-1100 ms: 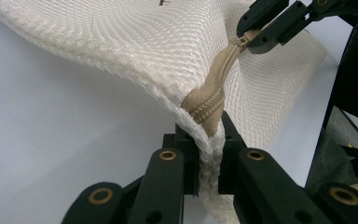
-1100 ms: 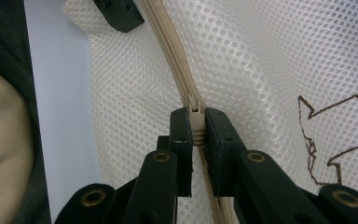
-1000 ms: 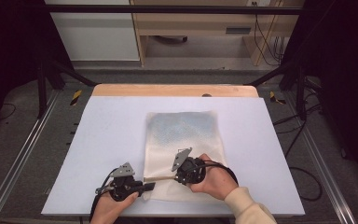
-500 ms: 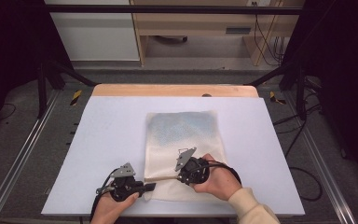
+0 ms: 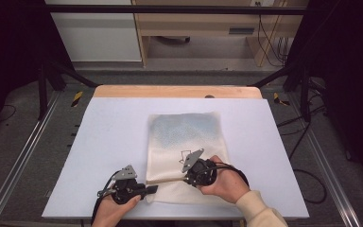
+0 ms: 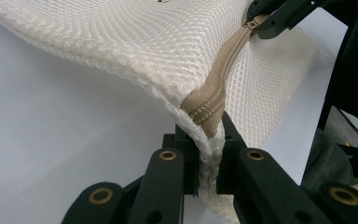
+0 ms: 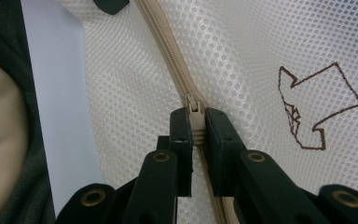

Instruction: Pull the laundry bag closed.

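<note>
On the pale bench [image 5: 99, 142], the left hand-held gripper [image 6: 209, 154] pinches the mesh bag [image 5: 186, 142] corner at 6 o'clock while the right hand-held gripper [image 7: 196, 130] clamps its zipper pull [image 7: 194, 109].

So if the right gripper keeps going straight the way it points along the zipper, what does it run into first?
Probably the left gripper. The right gripper is shut on the zipper pull and points along the zipper toward the mesh bag corner that the left gripper clamps. Between them lies only zipper and mesh, as far as the views show.
</note>
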The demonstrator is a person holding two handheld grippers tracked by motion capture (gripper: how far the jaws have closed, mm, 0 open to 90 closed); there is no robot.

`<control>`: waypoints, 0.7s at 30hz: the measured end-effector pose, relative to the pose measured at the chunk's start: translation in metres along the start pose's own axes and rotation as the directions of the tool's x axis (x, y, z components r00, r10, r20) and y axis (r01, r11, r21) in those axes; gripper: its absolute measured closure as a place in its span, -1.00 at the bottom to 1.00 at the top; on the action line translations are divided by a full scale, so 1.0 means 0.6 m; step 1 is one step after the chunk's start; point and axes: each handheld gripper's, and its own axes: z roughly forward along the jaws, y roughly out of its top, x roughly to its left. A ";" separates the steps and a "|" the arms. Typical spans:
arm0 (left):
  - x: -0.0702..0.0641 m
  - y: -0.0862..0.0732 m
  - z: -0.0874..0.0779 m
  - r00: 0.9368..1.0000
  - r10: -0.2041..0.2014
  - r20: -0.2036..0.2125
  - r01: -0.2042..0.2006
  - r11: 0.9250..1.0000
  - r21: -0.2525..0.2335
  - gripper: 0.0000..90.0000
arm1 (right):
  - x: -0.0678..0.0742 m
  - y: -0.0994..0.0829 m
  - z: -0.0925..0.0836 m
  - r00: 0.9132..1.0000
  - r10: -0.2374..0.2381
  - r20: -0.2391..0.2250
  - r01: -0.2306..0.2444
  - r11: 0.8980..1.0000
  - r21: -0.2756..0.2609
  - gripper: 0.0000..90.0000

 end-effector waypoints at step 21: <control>0.004 -0.001 0.001 1.000 -0.004 -0.005 0.004 1.000 0.007 0.85 | -0.010 -0.028 -0.016 0.999 0.029 0.014 -0.029 1.000 0.005 0.83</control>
